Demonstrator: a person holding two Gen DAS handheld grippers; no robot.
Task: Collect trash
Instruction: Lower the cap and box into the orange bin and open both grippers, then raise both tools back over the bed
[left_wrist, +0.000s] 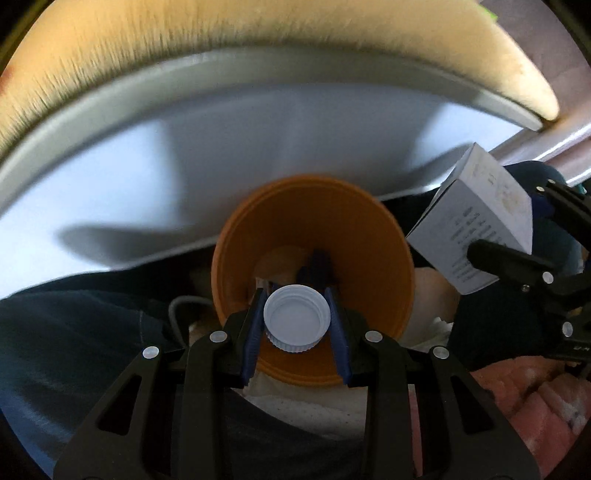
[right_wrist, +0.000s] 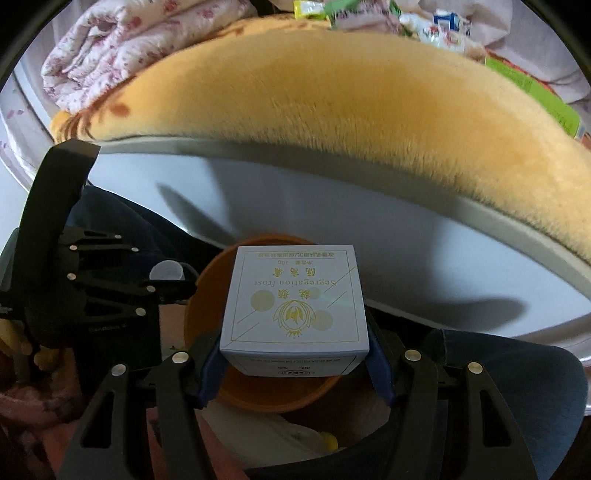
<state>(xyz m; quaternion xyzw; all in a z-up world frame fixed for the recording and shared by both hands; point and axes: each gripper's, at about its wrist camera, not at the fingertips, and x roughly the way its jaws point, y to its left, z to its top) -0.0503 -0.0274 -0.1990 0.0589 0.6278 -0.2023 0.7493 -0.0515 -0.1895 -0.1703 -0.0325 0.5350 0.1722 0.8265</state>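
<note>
1. Trash was carried in both grippers: a white bottle cap (left_wrist: 296, 319) in the left gripper (left_wrist: 296, 325) and a small white box (right_wrist: 295, 306) in the right gripper (right_wrist: 295, 354).
2. The jaws of the left gripper were seen clamped on the cap, its blue pads (left_wrist: 253, 332) pressed to the ribbed sides, with the hollow of the cap turned toward the camera.
3. The jaws of the right gripper were seen clamped on the box, which was printed with gold lettering and a gold emblem, shown upside down in the right wrist view.
4. Both grippers were pointed steeply downward over an orange bin (left_wrist: 369, 236), whose open mouth lay directly beneath the cap and, in the right wrist view, beneath the box.
5. Inside the bin, pale crumpled material was visible, though it could not be identified.
6. The two grippers were held near each other, each being visible at the edge of the other's view.
7. Behind the bin a white bed frame (right_wrist: 369, 229) was seen, topped by a fuzzy yellow blanket (right_wrist: 332, 110).
8. A folded floral quilt (right_wrist: 118, 48) and some coloured packets (right_wrist: 436, 29) were seen beyond the blanket.
</note>
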